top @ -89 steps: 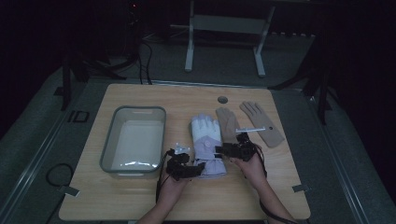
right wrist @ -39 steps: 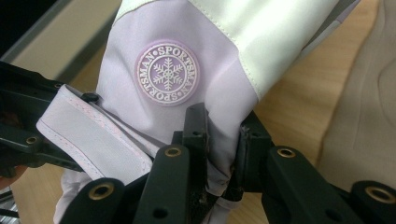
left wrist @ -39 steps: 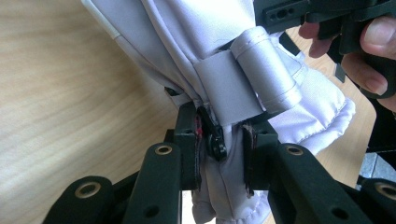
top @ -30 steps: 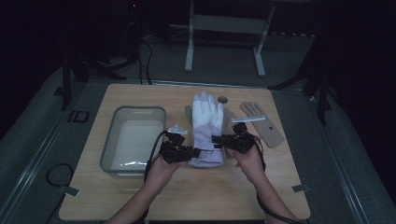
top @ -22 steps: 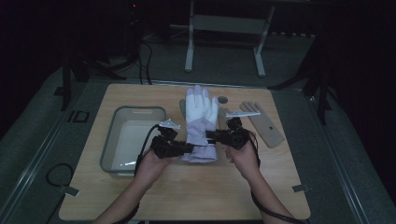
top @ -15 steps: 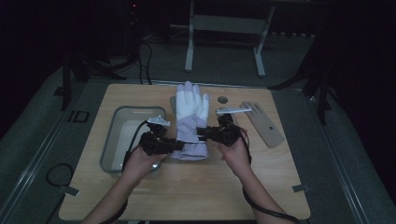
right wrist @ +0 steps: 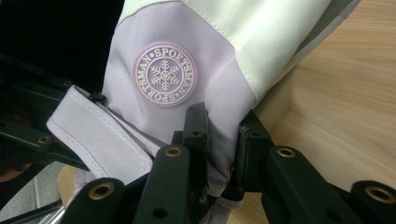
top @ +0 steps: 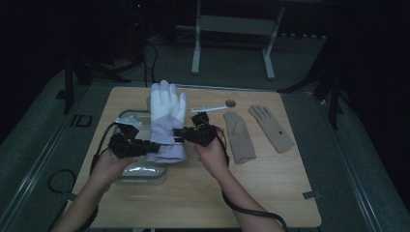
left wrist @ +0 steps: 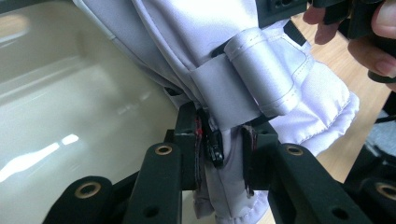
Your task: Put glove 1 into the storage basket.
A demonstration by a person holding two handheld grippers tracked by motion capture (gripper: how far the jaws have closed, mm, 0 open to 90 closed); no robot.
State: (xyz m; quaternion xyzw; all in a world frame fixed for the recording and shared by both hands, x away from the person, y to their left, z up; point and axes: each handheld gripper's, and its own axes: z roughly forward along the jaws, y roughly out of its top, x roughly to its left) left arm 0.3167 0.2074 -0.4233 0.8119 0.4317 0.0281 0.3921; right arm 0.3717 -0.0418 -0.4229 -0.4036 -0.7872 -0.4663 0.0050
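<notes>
A pale wooden worktop [top: 270,188] with rounded corners stood on a dark grey floor [top: 358,159]. A shallow cream tray [top: 126,116] sat toward its left side, and two tan gloves lay flat toward the right, fingers pointing away from the person: one glove [top: 240,137] nearer the middle, the other glove [top: 271,127] just beside it. A small round hole [top: 230,103] showed near the far edge.

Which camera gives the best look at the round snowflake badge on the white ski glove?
The right gripper view: the badge sits close and sharp on the ski glove, lettering readable. The high view shows the whole glove, too small for the badge. The left gripper view shows its strap side instead.
</notes>
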